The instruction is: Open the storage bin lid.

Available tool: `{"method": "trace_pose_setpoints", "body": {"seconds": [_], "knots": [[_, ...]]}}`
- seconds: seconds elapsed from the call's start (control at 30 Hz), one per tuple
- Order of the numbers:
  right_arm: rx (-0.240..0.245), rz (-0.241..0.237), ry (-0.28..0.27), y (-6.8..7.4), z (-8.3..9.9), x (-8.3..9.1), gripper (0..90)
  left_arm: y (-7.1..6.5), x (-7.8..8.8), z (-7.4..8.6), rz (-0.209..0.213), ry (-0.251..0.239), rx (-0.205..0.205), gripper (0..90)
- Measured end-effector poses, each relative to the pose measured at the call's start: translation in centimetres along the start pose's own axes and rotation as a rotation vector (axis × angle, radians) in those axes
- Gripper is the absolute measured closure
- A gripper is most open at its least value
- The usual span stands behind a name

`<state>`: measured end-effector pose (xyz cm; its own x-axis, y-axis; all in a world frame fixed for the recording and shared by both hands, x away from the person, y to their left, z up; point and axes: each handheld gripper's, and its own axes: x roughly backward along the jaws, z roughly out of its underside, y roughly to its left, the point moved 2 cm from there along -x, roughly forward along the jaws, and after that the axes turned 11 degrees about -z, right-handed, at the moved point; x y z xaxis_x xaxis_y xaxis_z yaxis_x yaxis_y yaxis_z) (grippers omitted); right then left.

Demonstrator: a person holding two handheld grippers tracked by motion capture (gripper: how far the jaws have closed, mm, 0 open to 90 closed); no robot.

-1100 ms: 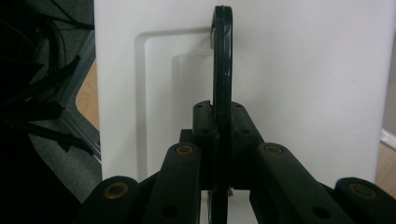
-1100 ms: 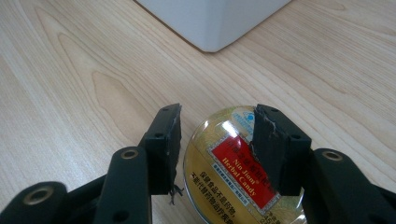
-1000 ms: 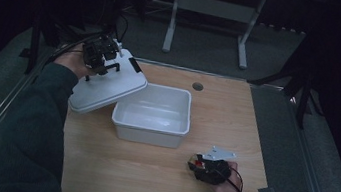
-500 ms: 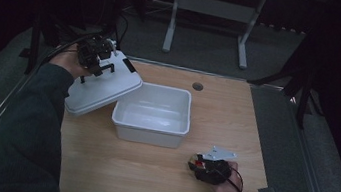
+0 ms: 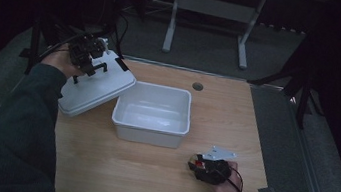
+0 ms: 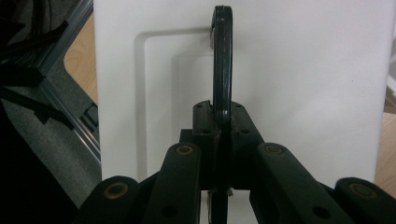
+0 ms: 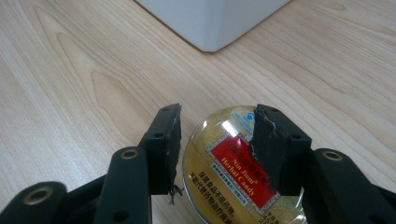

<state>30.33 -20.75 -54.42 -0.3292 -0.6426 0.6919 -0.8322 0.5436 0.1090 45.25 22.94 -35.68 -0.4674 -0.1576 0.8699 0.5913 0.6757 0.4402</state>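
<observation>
Tongs on your left pinch the white plastic lid's dark handle, lid at nine o'clock of the open white tub — right tongs grip the round golden candy tin at five o'clock; next, carry it into the tub.
</observation>
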Motion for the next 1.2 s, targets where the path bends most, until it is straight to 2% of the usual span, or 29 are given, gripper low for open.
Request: {"method": "trace_pose_setpoints", "body": {"seconds": [0.27,0.97,1.2], "knots": [[-0.001,-0.001,-0.001,0.0,0.0,0.0,51.4,0.6,0.0,0.9,-0.002,0.016,0.020,84.5],[-0.002,-0.002,-0.002,0.0,0.0,0.0,51.4,2.0,-0.6,3.0,0.022,0.047,0.084,84.4],[-0.002,-0.001,-0.001,0.0,0.0,0.0,51.4,2.1,-1.2,3.6,0.021,0.061,0.104,84.5]]}}
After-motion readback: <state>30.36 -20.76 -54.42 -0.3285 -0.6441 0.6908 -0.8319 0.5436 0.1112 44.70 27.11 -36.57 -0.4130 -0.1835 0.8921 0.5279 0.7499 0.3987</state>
